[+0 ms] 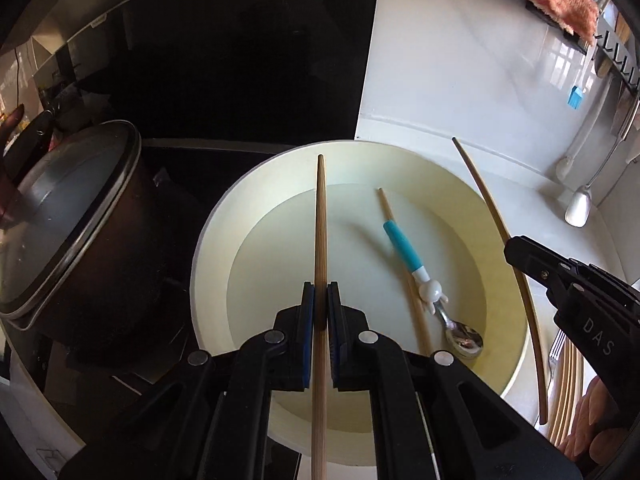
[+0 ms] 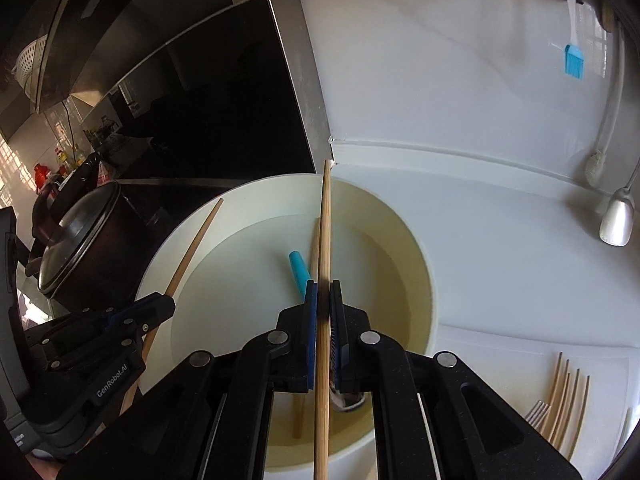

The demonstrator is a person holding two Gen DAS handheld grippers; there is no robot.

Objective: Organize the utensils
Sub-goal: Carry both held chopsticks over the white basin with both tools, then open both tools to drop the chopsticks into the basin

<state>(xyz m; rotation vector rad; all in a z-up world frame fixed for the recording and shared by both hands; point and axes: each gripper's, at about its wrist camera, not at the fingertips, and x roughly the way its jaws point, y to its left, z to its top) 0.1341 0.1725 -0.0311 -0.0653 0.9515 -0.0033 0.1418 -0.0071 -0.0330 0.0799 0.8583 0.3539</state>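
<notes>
My left gripper (image 1: 321, 292) is shut on a wooden chopstick (image 1: 320, 208) that points away over a cream basin (image 1: 202, 264). In the basin lie another chopstick (image 1: 400, 256) and a teal-handled spoon (image 1: 404, 248) with a small white figure on it. My right gripper (image 2: 323, 292) is shut on a second chopstick (image 2: 326, 220) above the same basin (image 2: 160, 256). From the left wrist view the right gripper (image 1: 512, 246) shows at the right edge, its chopstick (image 1: 492, 204) crossing the basin's rim. The left gripper (image 2: 168, 304) sits low at the left of the right wrist view.
A dark pot with a glass lid (image 1: 64, 216) stands left of the basin on a black hob. Right of the basin, several chopsticks (image 2: 568, 396) and a fork (image 2: 536, 412) lie on a white mat. A metal ladle (image 2: 618, 220) and a blue brush (image 2: 574, 62) hang by the white wall.
</notes>
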